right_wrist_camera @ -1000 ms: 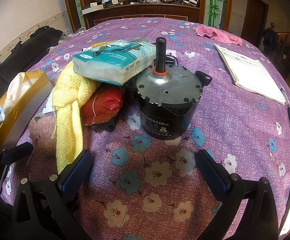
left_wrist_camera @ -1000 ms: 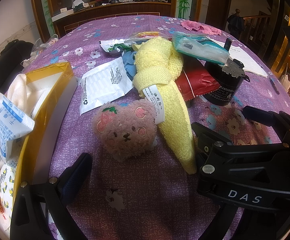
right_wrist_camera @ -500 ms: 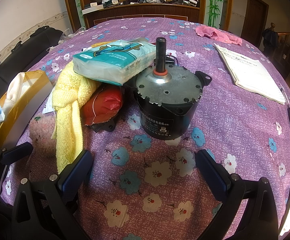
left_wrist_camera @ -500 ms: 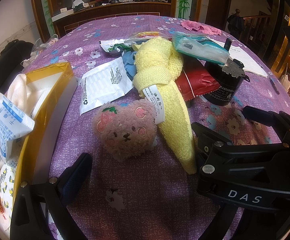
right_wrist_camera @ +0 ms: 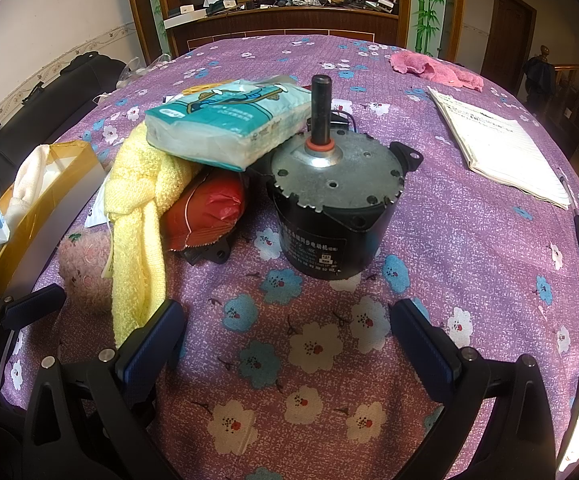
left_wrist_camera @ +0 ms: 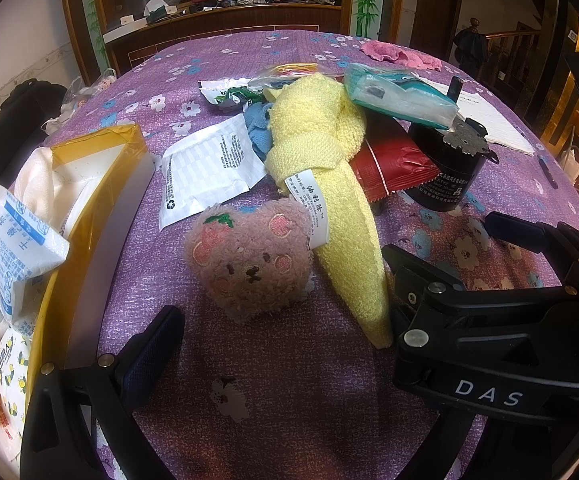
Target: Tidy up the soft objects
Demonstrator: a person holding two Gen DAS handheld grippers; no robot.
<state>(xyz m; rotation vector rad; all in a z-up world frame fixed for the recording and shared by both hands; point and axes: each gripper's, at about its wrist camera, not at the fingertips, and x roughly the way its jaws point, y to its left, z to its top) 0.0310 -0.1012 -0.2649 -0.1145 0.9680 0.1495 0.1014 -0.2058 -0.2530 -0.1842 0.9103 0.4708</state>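
Left tongs point(left_wrist_camera: 285, 320) spread wide and empty, aimed at a pink plush bear head point(left_wrist_camera: 249, 256) lying just ahead on the bench point(left_wrist_camera: 289, 400), likely next for the yellow-taped box point(left_wrist_camera: 101, 184) at left. Right tongs point(right_wrist_camera: 285, 344) likewise parted, holding nothing, facing a black motor point(right_wrist_camera: 329, 208). Knotted yellow towel point(left_wrist_camera: 329, 184) beside the bear, tissue pack point(right_wrist_camera: 225, 128) propped on top. "DAS" legible on the neighbouring tongs; towel tag and motor label too small to read.

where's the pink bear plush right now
In the left wrist view the pink bear plush lies on the purple tablecloth at centre, touching the yellow towel on its right, with the yellow-edged box to its left.
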